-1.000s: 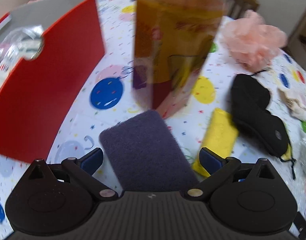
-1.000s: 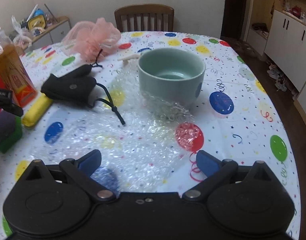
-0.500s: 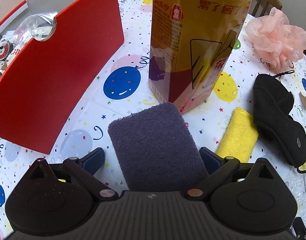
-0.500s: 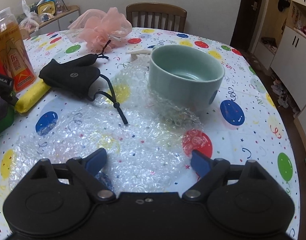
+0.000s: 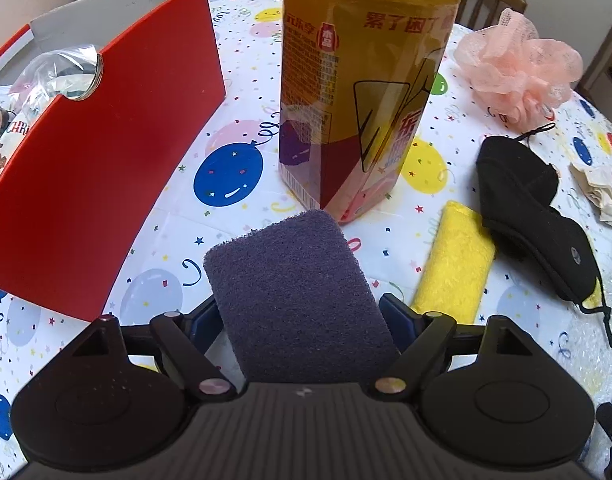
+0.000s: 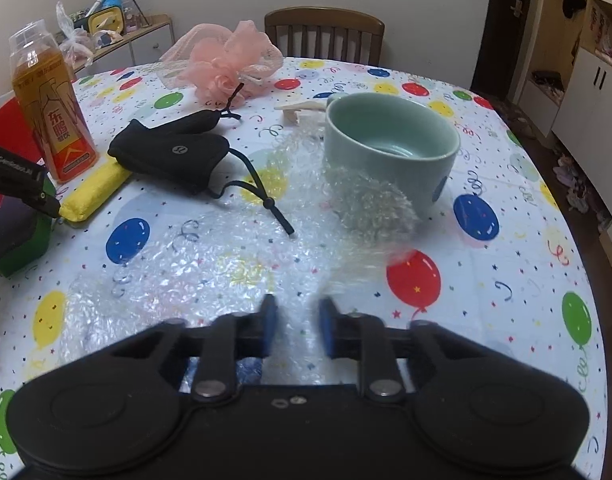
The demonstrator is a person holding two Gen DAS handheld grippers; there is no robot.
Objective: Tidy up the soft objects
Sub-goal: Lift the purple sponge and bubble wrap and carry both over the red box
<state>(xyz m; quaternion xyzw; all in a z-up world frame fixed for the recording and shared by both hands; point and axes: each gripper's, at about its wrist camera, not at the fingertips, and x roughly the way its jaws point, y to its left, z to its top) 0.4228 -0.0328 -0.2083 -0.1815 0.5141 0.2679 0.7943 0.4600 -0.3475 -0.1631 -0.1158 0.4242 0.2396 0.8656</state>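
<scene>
L gripper [image 5: 300, 314]: clamped on purple scouring sponge [image 5: 298, 292], held just in front of drink bottle [image 5: 361, 84], beside red box [image 5: 98, 168]. R gripper [image 6: 294, 328]: pinching bubble wrap [image 6: 210, 264] on table [image 6: 505, 240], near green bowl [image 6: 389, 152].

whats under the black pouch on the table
One end of the black pouch lies on the yellow cloth, which pokes out on both sides. The rest sits on the balloon tablecloth. Anything else beneath it is hidden.
</scene>
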